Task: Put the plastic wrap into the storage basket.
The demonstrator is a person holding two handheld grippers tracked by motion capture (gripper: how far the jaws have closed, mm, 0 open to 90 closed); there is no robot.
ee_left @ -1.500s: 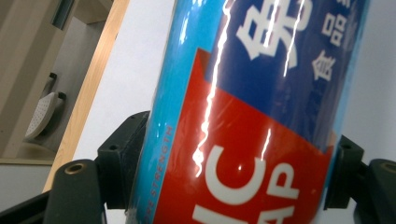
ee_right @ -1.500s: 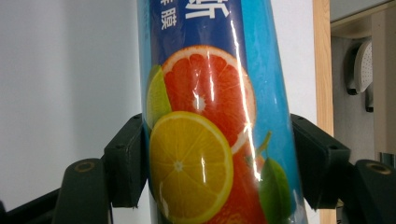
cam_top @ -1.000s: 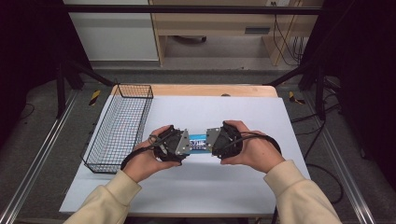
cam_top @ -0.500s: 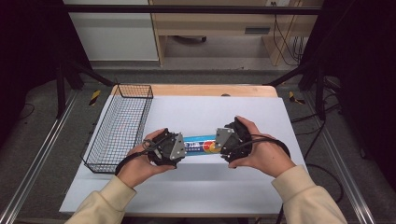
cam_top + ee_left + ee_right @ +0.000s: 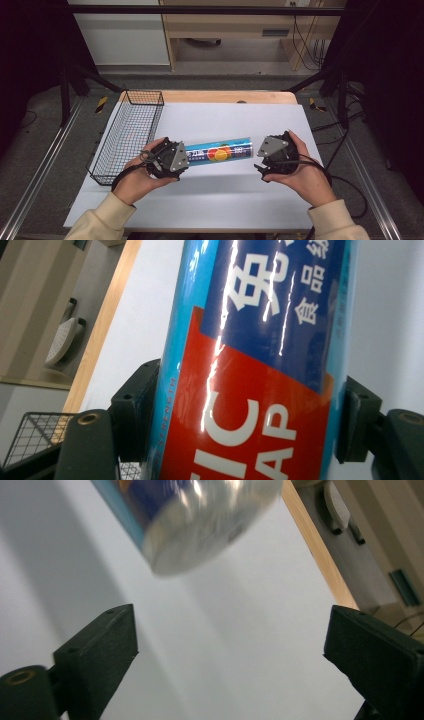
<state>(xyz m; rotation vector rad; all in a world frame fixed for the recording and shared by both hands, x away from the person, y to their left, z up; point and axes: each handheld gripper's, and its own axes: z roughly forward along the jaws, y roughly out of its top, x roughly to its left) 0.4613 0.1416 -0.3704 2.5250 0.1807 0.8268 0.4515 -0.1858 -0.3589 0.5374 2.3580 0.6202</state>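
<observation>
— So where's the tube [image 5: 218, 152] just now?

— Lying across the white worktop [image 5: 225, 200], long axis running left to right between my two hands. My left claw [image 5: 172, 159] is clamped round its left end; in the left gripper view both black jaws press against the glossy blue-and-red wrap.

— And your right claw [image 5: 272, 155]?

— Spread wide and holding nothing. It sits just off the tube's right end, apart from it. In the right gripper view the silvery end cap [image 5: 210, 530] hangs ahead of and above the gap between my jaws, touching neither.

— Which hand is nearer, then?

— The left, since it has the grip. Whatever comes next, I reckon the left side carries it.

— And the basket [image 5: 127, 137]?

— Black wire, along the worktop's left edge, just beyond my left hand [image 5: 132, 175]. I see nothing lying in it.
</observation>
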